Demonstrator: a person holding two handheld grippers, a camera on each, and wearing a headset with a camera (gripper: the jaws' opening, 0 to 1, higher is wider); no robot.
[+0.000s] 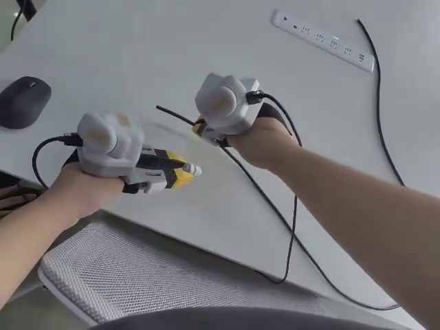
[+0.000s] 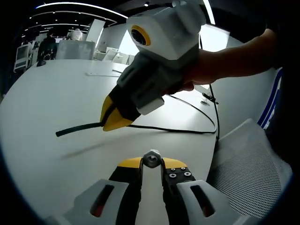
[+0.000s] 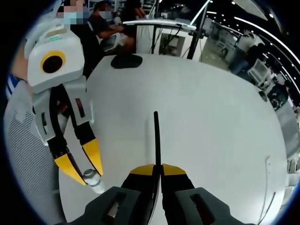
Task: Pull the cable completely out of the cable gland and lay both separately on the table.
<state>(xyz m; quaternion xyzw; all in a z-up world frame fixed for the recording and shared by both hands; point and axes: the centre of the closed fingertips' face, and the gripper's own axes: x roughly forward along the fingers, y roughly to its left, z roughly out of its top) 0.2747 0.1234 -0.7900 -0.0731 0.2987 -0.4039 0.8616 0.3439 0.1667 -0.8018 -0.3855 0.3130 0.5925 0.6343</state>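
Head view, centre: right gripper (image 1: 201, 128) clamps the black cable (image 1: 172, 114), its free end pointing upper left. Left gripper (image 1: 180, 173) pinches the cable gland (image 1: 194, 169), which points right.

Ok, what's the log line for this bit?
left claw: shut on cable gland | right claw: shut on cable | cable out of cable gland | not yet laid down

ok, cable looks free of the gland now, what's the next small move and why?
Probably lower the right gripper and open it, laying the cable on the table. Its free end juts bare past the shut jaws, clear of the cable gland pinched in the left gripper, so the pull looks done.
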